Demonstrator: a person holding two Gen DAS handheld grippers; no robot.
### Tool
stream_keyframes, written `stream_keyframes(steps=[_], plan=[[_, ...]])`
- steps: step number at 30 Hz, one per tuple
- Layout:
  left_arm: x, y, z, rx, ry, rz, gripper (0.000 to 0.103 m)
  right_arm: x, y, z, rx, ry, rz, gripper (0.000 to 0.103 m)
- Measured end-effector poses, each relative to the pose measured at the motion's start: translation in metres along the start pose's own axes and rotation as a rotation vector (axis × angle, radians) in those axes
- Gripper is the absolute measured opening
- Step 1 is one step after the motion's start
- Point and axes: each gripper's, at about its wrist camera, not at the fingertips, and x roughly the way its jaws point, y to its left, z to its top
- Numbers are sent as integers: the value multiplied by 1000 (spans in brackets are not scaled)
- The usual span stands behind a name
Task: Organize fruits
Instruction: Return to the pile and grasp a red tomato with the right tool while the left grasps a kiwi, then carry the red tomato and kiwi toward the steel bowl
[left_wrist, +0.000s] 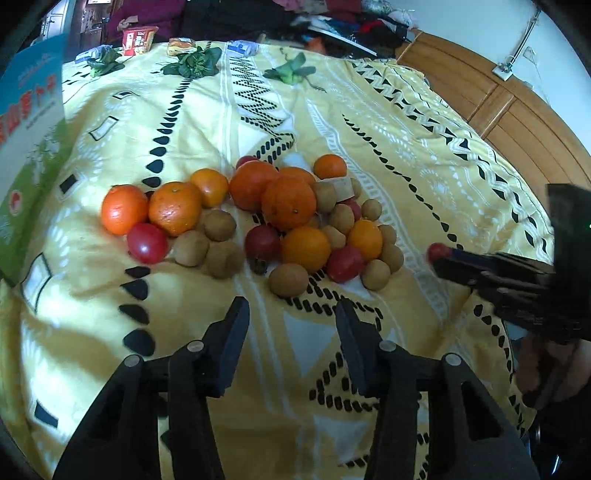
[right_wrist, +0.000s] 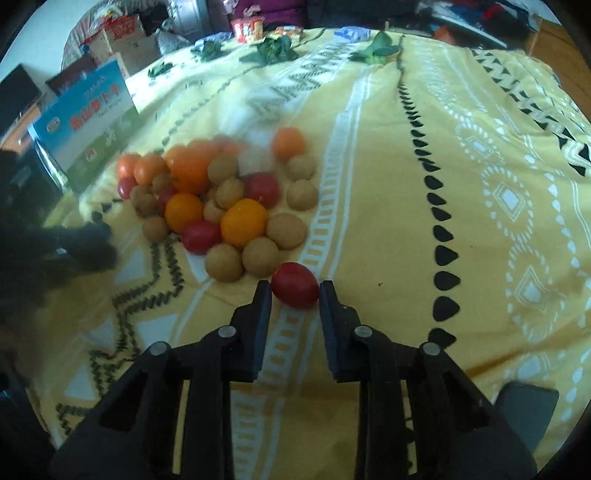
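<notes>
A heap of fruit (left_wrist: 288, 218) lies on a yellow patterned bedspread (left_wrist: 369, 110): oranges, red cherry tomatoes and small brown longans, mixed together. My left gripper (left_wrist: 291, 314) is open and empty, just short of the heap's near edge. My right gripper (right_wrist: 295, 291) is shut on a red tomato (right_wrist: 295, 290), held between its fingertips at the heap's right edge. In the left wrist view the right gripper (left_wrist: 439, 254) comes in from the right with the tomato (left_wrist: 437, 252) at its tip. The heap also shows in the right wrist view (right_wrist: 221, 199).
A blue and green box (left_wrist: 29, 140) stands left of the heap. Green leafy vegetables (left_wrist: 192, 62) and snack packets (left_wrist: 138, 38) lie at the bed's far edge. A wooden headboard (left_wrist: 498, 99) runs along the right.
</notes>
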Motion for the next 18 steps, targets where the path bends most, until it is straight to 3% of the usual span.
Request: stream_keyframes(steps=[6,9,12,18], plan=[[16,-3,10,-4,-11,25,48,-34,9,-1,47,-73,59,27],[28,-4,12,-1,20,29,40,-35,12,0,50,-78,66,27],[34,-1,12,-11,29,38,27,-32,11,1,64,-74,67,27],[16,-4,11,-2,-24,56,26,-37,18,0,63,-80,70,27]])
